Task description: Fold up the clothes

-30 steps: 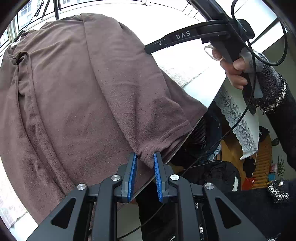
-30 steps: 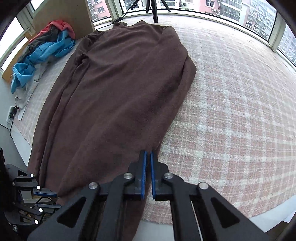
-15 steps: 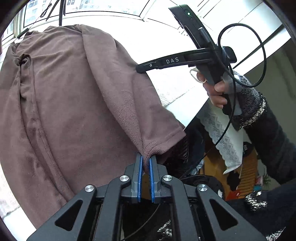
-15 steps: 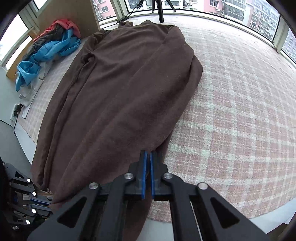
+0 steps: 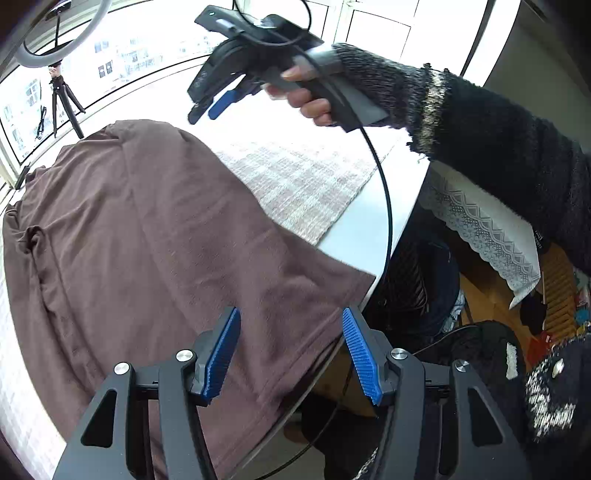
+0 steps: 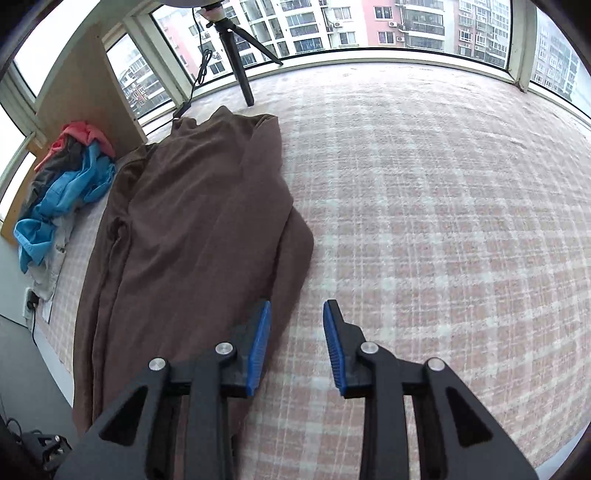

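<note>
Left gripper (image 5: pixel 291 350): blue pads spread wide, nothing clamped, hovering over the near hem of the brown garment (image 5: pixel 147 258) where it droops past the table edge (image 5: pixel 391 236). Right gripper (image 6: pixel 297 347): jaws likewise parted wide, empty, left pad (image 6: pixel 259 347) over the garment's right edge, right pad over the bare plaid tablecloth (image 6: pixel 424 221).

Brown garment (image 6: pixel 192 236): spread lengthwise along the left half of the table, folded lengthwise into a narrow strip, neck end farthest away.

Only from the left wrist: the right gripper (image 5: pixel 207 107) seen from outside, raised well above the cloth, gripped by a hand (image 5: pixel 310 99) in a dark knit sleeve (image 5: pixel 480 147); a lace cloth (image 5: pixel 480 229) and clutter below the table.

Only from the right wrist: a heap of blue and red clothes (image 6: pixel 62 184) at the far left, just beside the garment; a tripod (image 6: pixel 240 48) beyond the neck end; windows with apartment blocks (image 6: pixel 406 22).
</note>
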`<action>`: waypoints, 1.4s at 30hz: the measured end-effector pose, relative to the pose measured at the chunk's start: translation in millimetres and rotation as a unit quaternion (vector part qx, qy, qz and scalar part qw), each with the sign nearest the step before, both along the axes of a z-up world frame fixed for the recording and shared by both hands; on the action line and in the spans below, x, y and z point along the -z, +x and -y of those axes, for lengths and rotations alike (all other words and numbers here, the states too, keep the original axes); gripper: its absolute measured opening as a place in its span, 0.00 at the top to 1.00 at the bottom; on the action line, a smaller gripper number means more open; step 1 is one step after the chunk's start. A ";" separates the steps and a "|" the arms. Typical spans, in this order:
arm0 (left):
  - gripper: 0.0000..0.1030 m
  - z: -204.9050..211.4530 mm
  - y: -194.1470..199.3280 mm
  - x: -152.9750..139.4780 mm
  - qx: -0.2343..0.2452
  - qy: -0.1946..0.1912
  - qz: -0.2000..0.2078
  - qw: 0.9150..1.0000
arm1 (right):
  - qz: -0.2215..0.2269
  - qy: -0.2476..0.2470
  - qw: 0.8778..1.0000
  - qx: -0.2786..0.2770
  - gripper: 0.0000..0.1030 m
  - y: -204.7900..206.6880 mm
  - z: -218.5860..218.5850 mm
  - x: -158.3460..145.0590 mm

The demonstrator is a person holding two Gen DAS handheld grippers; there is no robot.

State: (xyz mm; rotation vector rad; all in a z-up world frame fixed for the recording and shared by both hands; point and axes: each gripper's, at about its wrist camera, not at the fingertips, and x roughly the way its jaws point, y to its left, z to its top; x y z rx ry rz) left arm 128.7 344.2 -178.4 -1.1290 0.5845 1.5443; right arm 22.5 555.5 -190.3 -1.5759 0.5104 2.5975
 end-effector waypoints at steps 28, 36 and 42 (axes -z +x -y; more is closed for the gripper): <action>0.85 23.2 0.3 13.2 -0.149 0.133 0.078 0.977 | -0.010 -0.064 0.998 0.026 0.93 -60.6 14.5 -17.2; 0.85 73.8 -4.3 21.3 -0.227 0.152 0.097 0.957 | -0.001 0.023 0.996 -0.082 0.93 -89.3 131.0 -36.5; 0.83 98.7 -6.8 34.2 -0.264 0.134 0.104 0.949 | 0.035 0.012 0.983 -0.177 0.91 -121.6 220.0 -8.6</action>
